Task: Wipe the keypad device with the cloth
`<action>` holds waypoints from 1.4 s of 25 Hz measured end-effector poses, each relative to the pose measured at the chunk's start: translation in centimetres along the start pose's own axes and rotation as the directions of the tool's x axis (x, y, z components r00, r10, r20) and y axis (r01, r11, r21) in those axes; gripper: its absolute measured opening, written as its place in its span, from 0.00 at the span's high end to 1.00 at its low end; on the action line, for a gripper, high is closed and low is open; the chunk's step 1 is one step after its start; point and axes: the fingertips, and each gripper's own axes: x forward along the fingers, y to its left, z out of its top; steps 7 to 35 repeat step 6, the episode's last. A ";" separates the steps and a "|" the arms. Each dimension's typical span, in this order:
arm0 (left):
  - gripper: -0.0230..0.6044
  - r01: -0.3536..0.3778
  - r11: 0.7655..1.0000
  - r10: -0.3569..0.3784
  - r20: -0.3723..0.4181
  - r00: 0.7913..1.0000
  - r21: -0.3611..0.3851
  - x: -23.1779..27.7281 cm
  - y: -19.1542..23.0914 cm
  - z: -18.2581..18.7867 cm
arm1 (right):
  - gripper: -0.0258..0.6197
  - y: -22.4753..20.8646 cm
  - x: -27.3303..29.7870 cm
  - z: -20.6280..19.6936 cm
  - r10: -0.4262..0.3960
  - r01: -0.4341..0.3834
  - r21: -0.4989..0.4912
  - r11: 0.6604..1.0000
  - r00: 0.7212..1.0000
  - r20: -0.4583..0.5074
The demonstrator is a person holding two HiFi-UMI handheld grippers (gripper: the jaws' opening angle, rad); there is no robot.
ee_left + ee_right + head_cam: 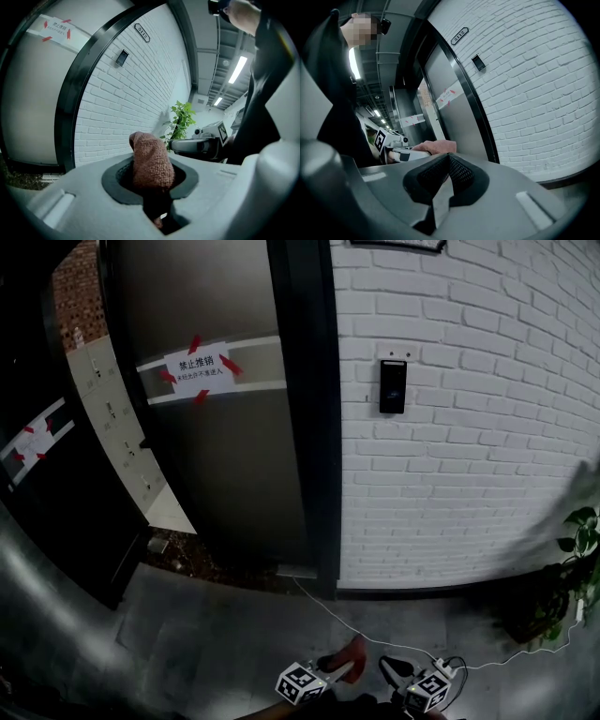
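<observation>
The left gripper point(152, 180) clamps the cloth point(150, 159), which stands up from its jaws. The keypad device point(122, 57) hangs upright on the brick wall point(117, 117), well ahead and above. The right gripper point(446, 171) is pinched together, empty.

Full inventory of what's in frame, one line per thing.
keypad device: 1, black, on the wall right of the door
cloth: 1, reddish-brown, in the left hand-held gripper
wall: 1, white brick, right half of the head view
door: 1, grey with black frame, left of the wall
notice: 1, white with red tape, on the door
number plate: 1, dark, high on the wall
plant: 1, green, far right by the wall
cable: 1, white, on the floor
left hand-held gripper: 1, grey, shut on the cloth
right hand-held gripper: 1, grey, jaws together, empty
</observation>
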 end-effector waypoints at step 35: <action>0.84 -0.008 1.000 0.008 0.001 1.000 0.003 -0.5 0.8 0.1 | 0.96 0.6 0.9 0.5 0.016 -0.016 0.035 0.999 1.000 0.010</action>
